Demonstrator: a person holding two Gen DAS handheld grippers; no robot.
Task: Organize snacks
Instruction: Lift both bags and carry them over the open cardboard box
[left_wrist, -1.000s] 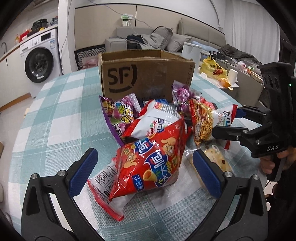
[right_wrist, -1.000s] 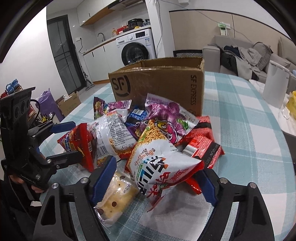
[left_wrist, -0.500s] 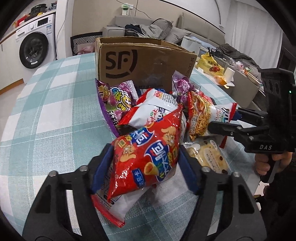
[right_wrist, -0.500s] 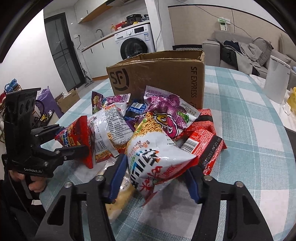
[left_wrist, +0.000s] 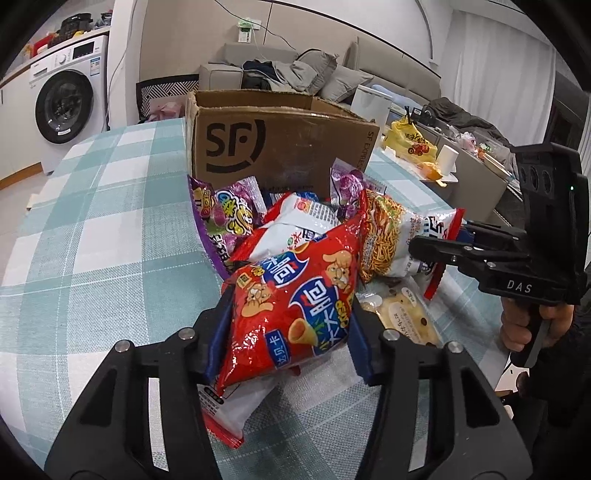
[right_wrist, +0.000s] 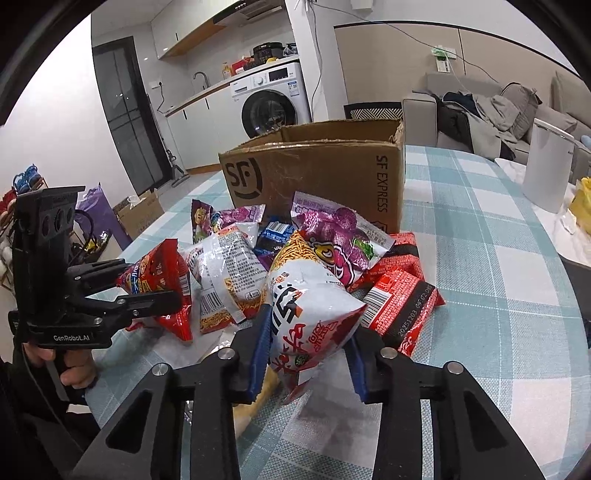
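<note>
A pile of snack bags lies on the checked tablecloth in front of an open SF cardboard box (left_wrist: 280, 147), which also shows in the right wrist view (right_wrist: 317, 173). My left gripper (left_wrist: 288, 332) is shut on a red chip bag (left_wrist: 295, 302), lifted a little off the pile; the bag also shows in the right wrist view (right_wrist: 162, 280). My right gripper (right_wrist: 306, 350) is shut on a white noodle-snack bag (right_wrist: 306, 306), also seen in the left wrist view (left_wrist: 399, 243).
Purple candy bags (right_wrist: 336, 236), red packets (right_wrist: 399, 295), a white bag (right_wrist: 229, 273) and a yellow pastry pack (left_wrist: 402, 321) remain in the pile. A white appliance (right_wrist: 546, 166) stands at the table's right. The teal checked table (left_wrist: 103, 229) spreads to the left.
Both grippers went from open around their bags to shut on them. The red bag and the white bag are now squeezed and raised slightly.
</note>
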